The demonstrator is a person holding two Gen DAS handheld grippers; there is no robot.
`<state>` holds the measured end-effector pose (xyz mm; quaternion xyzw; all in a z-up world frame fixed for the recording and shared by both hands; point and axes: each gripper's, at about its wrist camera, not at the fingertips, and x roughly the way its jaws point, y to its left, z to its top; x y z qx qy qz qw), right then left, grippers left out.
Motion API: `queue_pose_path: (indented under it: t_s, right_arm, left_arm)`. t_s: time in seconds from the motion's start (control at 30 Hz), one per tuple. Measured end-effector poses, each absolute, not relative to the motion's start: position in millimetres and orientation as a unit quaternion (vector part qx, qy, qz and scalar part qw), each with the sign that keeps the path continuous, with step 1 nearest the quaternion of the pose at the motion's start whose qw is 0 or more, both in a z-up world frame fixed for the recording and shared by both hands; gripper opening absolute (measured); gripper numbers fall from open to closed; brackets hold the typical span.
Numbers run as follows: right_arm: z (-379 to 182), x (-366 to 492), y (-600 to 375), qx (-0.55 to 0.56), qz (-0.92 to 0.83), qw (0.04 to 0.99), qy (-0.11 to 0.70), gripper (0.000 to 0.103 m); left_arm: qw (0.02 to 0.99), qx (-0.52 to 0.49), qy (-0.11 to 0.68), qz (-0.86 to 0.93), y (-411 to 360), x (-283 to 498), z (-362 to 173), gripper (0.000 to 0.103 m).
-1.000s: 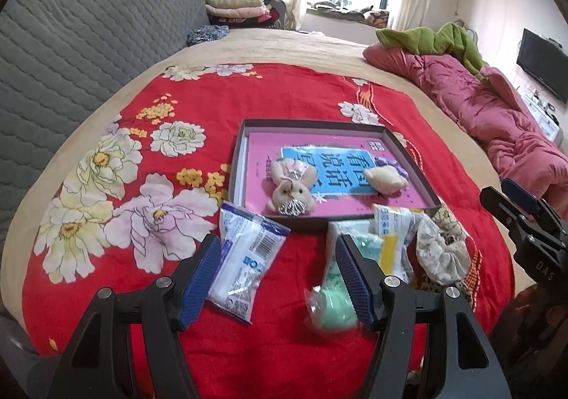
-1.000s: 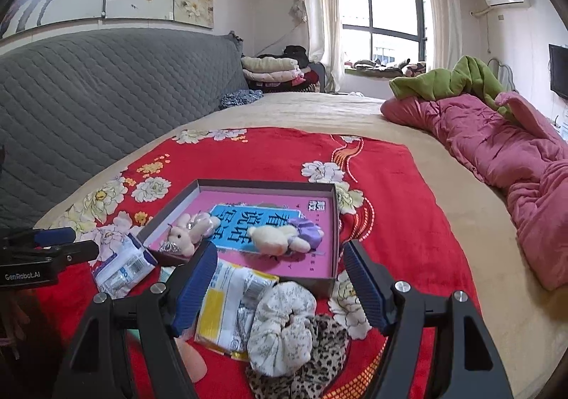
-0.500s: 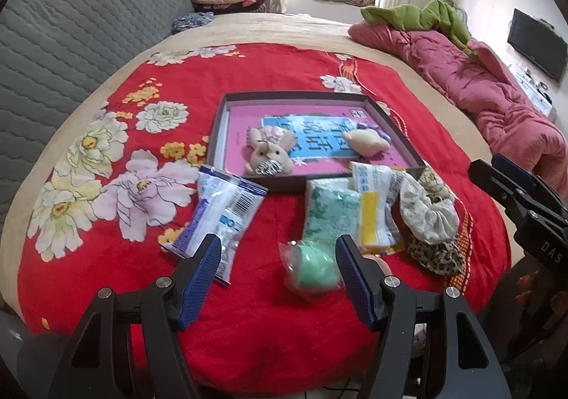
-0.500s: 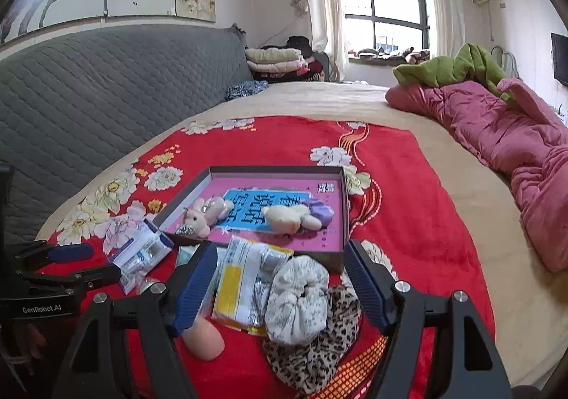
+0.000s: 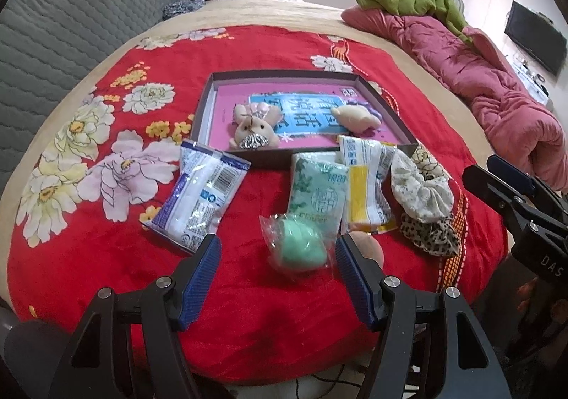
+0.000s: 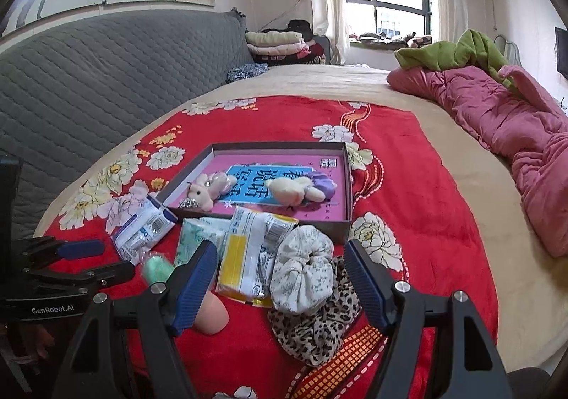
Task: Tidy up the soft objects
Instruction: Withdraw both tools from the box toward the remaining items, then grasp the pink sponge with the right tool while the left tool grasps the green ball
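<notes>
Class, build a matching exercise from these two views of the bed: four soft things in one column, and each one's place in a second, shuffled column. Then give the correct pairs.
Things
1. Rabbit plush
2. Green sponge in clear wrap
3. White floral scrunchie
4. Blue-and-white packet

Places
A. Lying on the leopard-print scrunchie
B. Inside the shallow box
C. On the red blanket, left of the green tissue pack
D. Nearest the left hand-held gripper, just ahead of its open jaws

Pairs: 1-B, 2-D, 3-A, 4-C
</notes>
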<state>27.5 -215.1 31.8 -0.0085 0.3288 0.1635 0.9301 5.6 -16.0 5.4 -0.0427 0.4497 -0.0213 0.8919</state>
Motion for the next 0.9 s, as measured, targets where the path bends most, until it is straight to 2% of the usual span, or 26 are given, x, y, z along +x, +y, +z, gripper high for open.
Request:
queue_pose_path:
  t_s: [0.3, 0.9]
  right_arm:
    - [20.2, 26.6, -200.3, -0.017, 0.196, 0.915, 0.352, 0.073]
    - [-27.4, 24.9, -150.7, -0.107, 0.269, 0.861, 0.419, 0.073]
  left_arm:
    - [0.880, -0.046, 0.471, -0.031, -18.5, 8.3, -9.5, 0.069]
    - [0.860, -0.081, 0.503, -0.042, -10.2, 30.1, -39.7, 0.069]
